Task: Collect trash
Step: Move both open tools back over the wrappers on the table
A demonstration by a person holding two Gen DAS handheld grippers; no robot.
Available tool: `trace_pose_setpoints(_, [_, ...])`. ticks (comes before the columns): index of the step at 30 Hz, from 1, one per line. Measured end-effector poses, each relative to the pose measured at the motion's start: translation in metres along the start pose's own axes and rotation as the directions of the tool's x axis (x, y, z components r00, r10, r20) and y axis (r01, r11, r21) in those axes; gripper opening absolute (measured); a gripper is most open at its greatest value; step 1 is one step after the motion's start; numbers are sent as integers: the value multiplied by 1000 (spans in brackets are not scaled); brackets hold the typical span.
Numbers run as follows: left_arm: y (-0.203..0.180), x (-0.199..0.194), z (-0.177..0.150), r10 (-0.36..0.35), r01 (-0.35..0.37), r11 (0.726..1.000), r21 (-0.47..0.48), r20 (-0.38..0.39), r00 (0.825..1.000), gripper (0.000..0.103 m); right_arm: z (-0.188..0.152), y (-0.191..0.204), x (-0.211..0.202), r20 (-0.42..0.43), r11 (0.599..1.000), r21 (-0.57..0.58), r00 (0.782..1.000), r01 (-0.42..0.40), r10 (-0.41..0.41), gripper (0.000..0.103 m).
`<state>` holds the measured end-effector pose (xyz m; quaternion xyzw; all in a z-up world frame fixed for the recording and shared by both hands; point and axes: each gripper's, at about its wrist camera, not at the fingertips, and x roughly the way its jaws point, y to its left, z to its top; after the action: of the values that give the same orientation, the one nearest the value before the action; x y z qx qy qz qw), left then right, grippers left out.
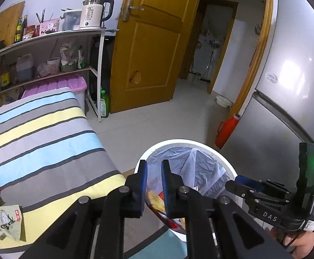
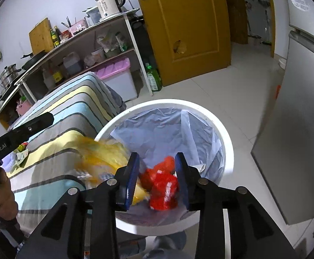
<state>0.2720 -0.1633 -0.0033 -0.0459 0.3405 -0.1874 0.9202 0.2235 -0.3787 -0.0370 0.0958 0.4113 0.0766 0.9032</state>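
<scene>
A white trash bin (image 1: 187, 142) (image 2: 170, 103) with a pale blue liner stands on the floor beside the striped bed. My left gripper (image 1: 155, 168) hangs over its near rim, jaws a little apart. A yellow wrapper (image 1: 156, 200) (image 2: 101, 157) shows below that gap and is blurred in the right wrist view. My right gripper (image 2: 157, 161) is open above the bin. A blurred red wrapper (image 2: 163, 185) lies between its pads without touching either. More wrappers (image 1: 6, 218) (image 2: 21, 153) lie on the bed's near corner.
The striped bed (image 1: 49, 140) fills the left. A grey fridge (image 1: 286, 108) stands to the right with a red jug (image 1: 226, 131) at its foot. A shelf with a kettle (image 1: 94, 13) and an open wooden door (image 1: 154, 43) are at the back, tiled floor between.
</scene>
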Motion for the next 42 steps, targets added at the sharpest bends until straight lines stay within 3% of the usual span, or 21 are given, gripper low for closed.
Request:
trace_pose_setpoints(10, [13,-36,-8,12,-11,1000,-19,48,999,13,-1,21,-24,51,998,-41,998,-38,40,36])
trace_pose_setpoints(19, [31,-85,-20,47,-43,998,-47,90,995,13,-5,70,-51,88,986,-128,989,-104,116,36])
trace_pose_setpoints(27, [56,-127,-38,112,-103,991,-84,119,987,13,-13,115,-60,93,964,-208,978,-164,187,40])
trace_pose_setpoints(42, [103,-183,-76,241,-220,964,-149,142,960,13,-35,176,-52,46,909,-326,956,-259,289,41])
